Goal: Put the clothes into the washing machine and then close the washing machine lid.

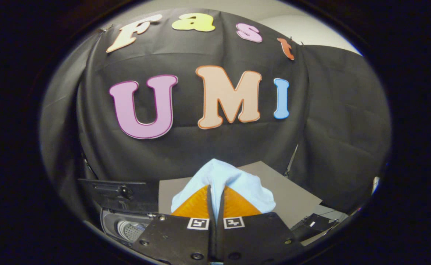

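The gripper is squeezed tight on the light blue cloth, lifting it up so it can go into the open washing machine, down on the left.

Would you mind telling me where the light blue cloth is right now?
In the gripper view, the light blue cloth is pinched between the gripper fingers, above the grey board, with the open washing machine lower left.
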Available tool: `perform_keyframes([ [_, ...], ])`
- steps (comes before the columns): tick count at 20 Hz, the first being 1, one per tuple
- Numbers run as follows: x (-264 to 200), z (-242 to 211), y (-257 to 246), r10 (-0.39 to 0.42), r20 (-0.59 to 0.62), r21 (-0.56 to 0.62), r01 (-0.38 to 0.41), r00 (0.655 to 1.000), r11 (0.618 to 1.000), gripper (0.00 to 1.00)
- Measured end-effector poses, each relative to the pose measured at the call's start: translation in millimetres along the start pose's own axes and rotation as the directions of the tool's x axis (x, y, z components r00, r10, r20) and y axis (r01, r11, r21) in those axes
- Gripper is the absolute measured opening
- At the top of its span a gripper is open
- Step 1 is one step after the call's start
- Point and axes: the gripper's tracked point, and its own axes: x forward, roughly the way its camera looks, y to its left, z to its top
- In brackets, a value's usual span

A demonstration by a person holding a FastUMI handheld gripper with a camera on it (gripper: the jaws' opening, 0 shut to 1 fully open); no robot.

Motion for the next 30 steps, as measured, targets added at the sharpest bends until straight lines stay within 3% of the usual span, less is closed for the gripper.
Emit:
perform_keyframes([
  [8, -65, 32, 103, 0.095, 0.151, -0.021, -0.093, 0.984, 0.995, 0.0],
  [15, -89, 14, 194, 0.189, 0.177, -0.033, -0.187, 0.966, 0.982, 0.0],
  [30, -50, -116, 322, 0.285, 0.064, -0.059, -0.281, 0.957, 0.958, 0.0],
])
